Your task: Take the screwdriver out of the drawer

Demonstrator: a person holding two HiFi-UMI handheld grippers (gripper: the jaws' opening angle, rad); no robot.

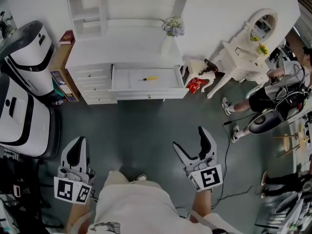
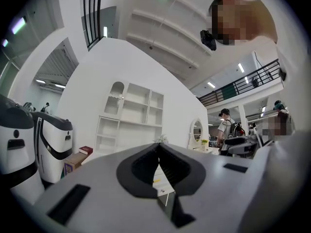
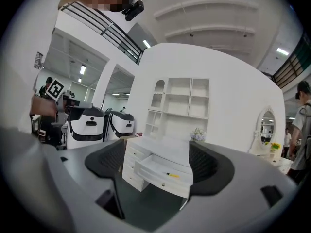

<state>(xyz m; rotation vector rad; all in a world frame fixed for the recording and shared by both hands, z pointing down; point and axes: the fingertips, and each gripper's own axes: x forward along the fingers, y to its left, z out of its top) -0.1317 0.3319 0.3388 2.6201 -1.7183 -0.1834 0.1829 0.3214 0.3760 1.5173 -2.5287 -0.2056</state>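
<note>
At your far left, two white-and-black machines (image 1: 27,57) stand on the dark floor (image 1: 141,126), just beside the white table (image 1: 122,48). Low in the head view, your left tongs (image 1: 78,147) hang over the floor, well short of the table. Their own view shows the left tongs (image 2: 158,152) closed, tip against tip, with nothing held. Only a thin slit lower down gives a glimpse of the table front.

Moving right, the table carries a stack of small drawers (image 1: 92,79) on its left side. Next to them the wide drawer (image 1: 146,92) is pulled out toward you. The screwdriver (image 1: 149,78), with its yellow handle, lies flat on the drawer's bottom, roughly mid-width and nearer the back wall. It touches neither pair of tongs. A vase of flowers (image 1: 173,27) stands on the tabletop near the right rear corner.

Your right tongs (image 1: 189,138) are over the floor in front of the drawer's right end, spread wide and empty. In the right gripper view, the right tongs (image 3: 158,164) frame the open drawer (image 3: 162,182) between their two pads. The screwdriver (image 3: 172,174) shows inside it, still well ahead of the tips.

Further right, a red bag (image 1: 196,85) lies on the floor against the table's side. Beyond it stands a small white dressing table (image 1: 239,57) with an oval mirror, and a person (image 1: 273,89) stands at the right edge.
</note>
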